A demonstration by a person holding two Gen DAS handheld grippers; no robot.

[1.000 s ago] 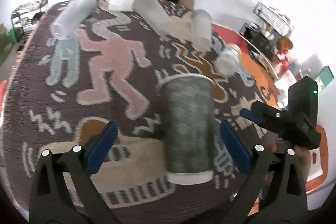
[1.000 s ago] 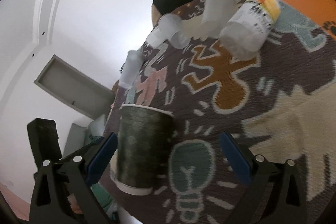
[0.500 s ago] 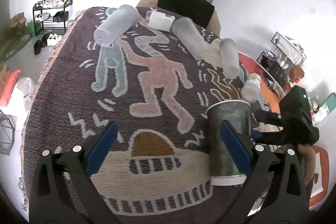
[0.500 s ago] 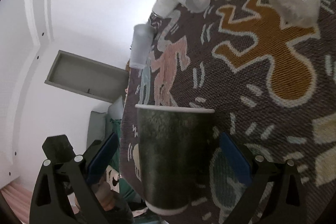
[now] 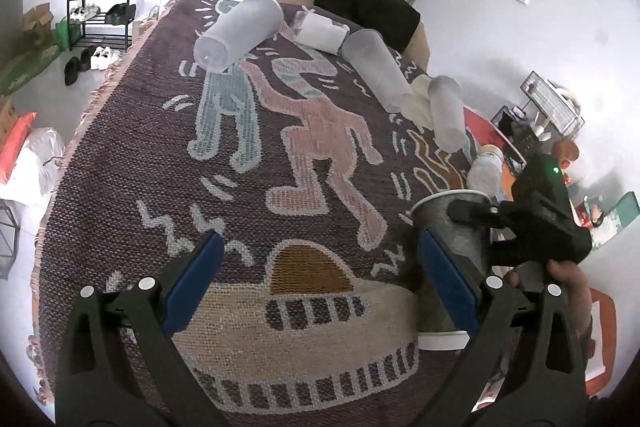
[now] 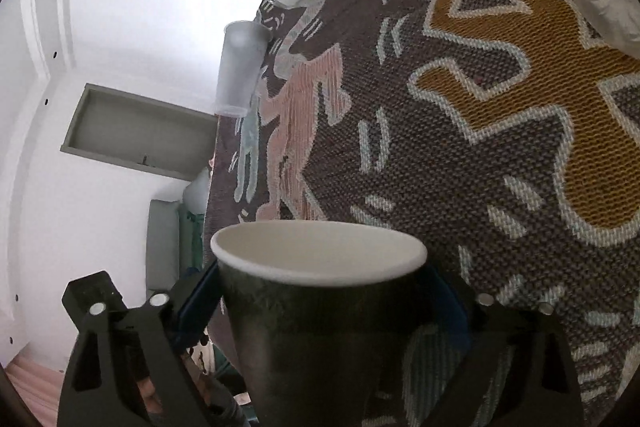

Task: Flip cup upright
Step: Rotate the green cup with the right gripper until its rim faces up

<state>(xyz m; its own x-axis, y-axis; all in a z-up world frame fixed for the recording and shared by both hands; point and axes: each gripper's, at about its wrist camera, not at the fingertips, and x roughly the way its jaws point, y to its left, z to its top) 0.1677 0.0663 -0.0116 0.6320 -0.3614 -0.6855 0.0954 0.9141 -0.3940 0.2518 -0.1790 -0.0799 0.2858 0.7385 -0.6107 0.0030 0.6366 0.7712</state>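
A dark grey paper cup [image 6: 320, 327] with a white rim and white inside fills the lower middle of the right wrist view. My right gripper [image 6: 320, 311] is around it, blue pads on both sides, mouth facing away from the camera. In the left wrist view the cup [image 5: 452, 251] stands on the patterned cloth [image 5: 280, 167] at the right, white rim down, with the right gripper [image 5: 536, 223] on it. My left gripper [image 5: 316, 287] is open and empty, to the left of the cup.
Several frosted plastic cups [image 5: 236, 31] lie on their sides at the far end of the cloth. A plastic bottle [image 5: 486, 171] lies near the right edge. A black chair back [image 5: 364, 7] stands beyond the table. A shoe rack [image 5: 104, 11] is at the far left.
My right gripper has closed in around the cup, which now fills its view. My left gripper has drawn back and to the left, so the cup sits at its right finger.
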